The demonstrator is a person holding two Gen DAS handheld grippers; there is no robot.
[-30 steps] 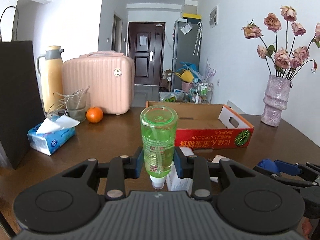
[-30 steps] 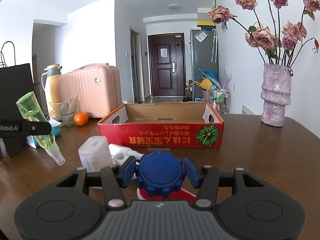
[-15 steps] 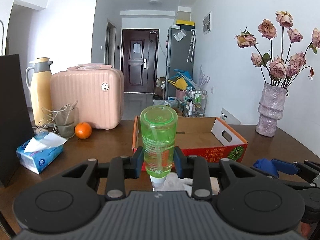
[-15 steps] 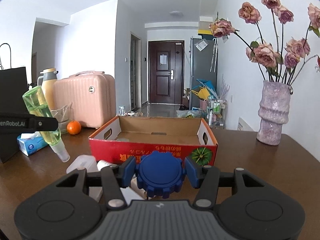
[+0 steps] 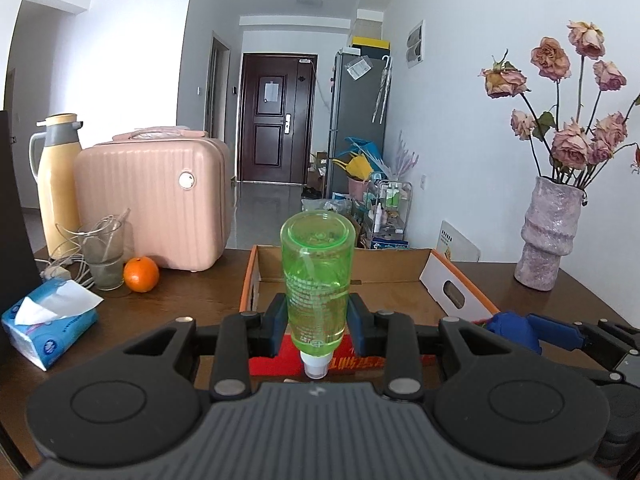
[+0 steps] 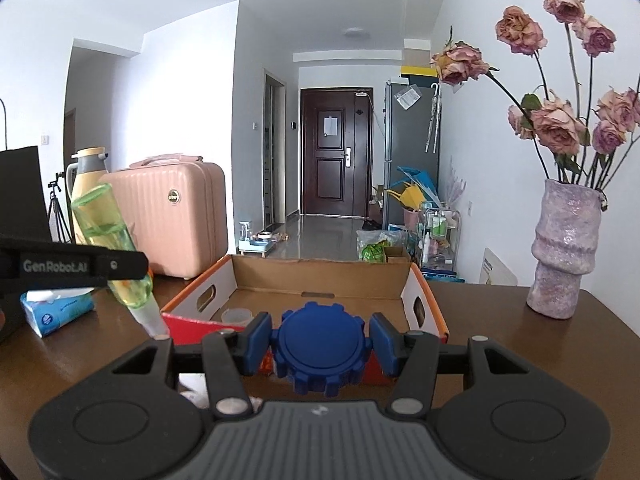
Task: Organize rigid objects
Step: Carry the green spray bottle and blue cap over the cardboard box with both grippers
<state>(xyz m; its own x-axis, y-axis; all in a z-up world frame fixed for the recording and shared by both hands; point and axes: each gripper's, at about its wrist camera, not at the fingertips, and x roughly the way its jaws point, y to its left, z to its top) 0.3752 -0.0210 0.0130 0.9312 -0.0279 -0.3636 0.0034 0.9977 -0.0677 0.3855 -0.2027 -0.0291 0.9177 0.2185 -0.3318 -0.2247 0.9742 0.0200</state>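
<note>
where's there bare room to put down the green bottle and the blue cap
Most of the cardboard box floor is bare; only a small clear cup sits in its near left corner. Bare tabletop lies between the box and the vase. The left side is crowded: tissue pack, orange, glass, suitcase.

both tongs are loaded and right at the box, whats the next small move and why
Probably ease the left tongs forward over the cardboard box, then lower and release. The green bottle hangs cap-down at the near wall, not yet inside; the right tongs hold the blue gear-shaped piece.
</note>
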